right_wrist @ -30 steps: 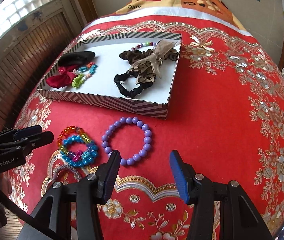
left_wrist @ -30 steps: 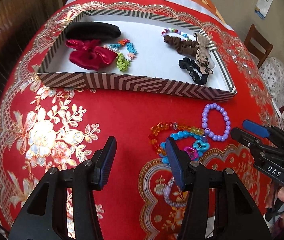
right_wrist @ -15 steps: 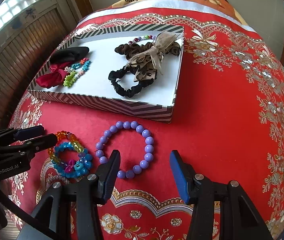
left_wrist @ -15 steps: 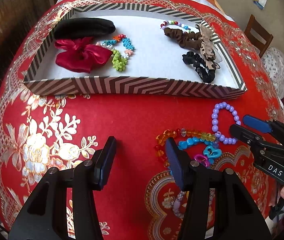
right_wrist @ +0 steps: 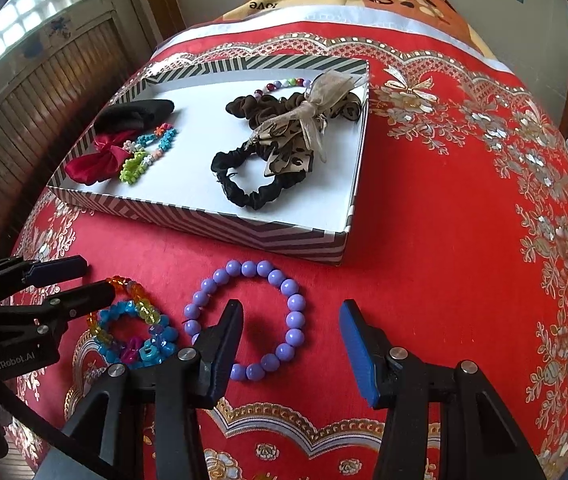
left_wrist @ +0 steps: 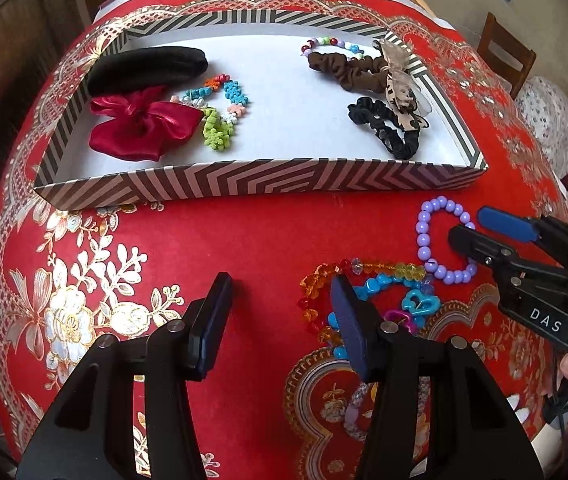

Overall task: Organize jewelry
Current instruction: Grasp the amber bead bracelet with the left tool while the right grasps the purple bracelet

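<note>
Bare red worktop is left open between the striped tray wall and the left tongs. To the right, passage is blocked by the purple bead bracelet, the clustered coloured bracelets and the right tongs. Inside the tray, white floor is left free between the hair ties.

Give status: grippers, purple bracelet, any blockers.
Left gripper open, empty. Right gripper open, straddling the purple round-bead bracelet on the red cloth. Striped shallow tray just beyond; multicoloured bead bracelets alongside, apart.
</note>
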Tool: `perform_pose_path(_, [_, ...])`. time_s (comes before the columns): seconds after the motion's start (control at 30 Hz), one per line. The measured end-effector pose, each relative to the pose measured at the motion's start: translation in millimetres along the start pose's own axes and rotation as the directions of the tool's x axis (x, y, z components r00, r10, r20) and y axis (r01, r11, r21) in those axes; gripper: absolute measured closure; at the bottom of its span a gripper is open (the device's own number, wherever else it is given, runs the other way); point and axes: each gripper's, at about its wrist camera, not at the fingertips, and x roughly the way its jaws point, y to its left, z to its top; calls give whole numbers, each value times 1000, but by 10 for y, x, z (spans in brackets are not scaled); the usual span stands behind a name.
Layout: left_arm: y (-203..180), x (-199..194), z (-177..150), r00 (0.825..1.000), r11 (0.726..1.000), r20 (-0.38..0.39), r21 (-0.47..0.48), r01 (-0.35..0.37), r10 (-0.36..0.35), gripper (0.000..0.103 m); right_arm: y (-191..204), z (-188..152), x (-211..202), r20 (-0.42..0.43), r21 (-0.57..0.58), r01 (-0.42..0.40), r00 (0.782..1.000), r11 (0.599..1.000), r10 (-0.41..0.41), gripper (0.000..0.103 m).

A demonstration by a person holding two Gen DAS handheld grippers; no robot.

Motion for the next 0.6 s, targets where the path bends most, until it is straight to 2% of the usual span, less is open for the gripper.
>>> perform_pose_path(0.1, [-22, 11, -1, 1000, 1000, 1, 8, -8, 8, 53, 1, 1, 4, 5, -4, 1, 1000, 1000, -1, 54])
perform_pose_path(0.17, [-40, 14, -1, 1000, 1000, 7, 14, -9, 9, 59, 8, -3, 3, 9, -14, 4, 1000, 1000, -4, 55])
perform_pose_path(0.23, [-62, 20, 8, 1000, 999, 11, 29, -20, 20, 84, 15, -11, 2, 18, -33, 25, 1000, 999, -24, 68])
perform_pose_path(0.3, [-50, 27, 21, 1000, 999, 12, 29, -15, 15, 94, -15, -17, -6, 28, -42, 26, 999, 999, -25, 80])
perform_pose_path(0.33, [-33, 30, 30, 1000, 1000, 13, 22, -7, 7, 94, -38, -19, -9, 30, -40, 21, 999, 999, -20, 89])
perform_pose_path(0.37, [-13, 32, 38, 1000, 1000, 9, 12, 3, -3, 94, -65, -22, -15, 30, -35, 18, 999, 999, -17, 92])
perform_pose_path(0.47, [79, -13, 58, 999, 999, -3, -29, 40, -40, 95, -112, -33, -68, 40, -21, 6, 999, 1000, -5, 94])
perform_pose_path(0.6, [172, -195, 117, 998, 996, 28, -68, 63, -61, 95, -134, -14, -282, 94, -15, -17, 995, 1000, 19, 94])
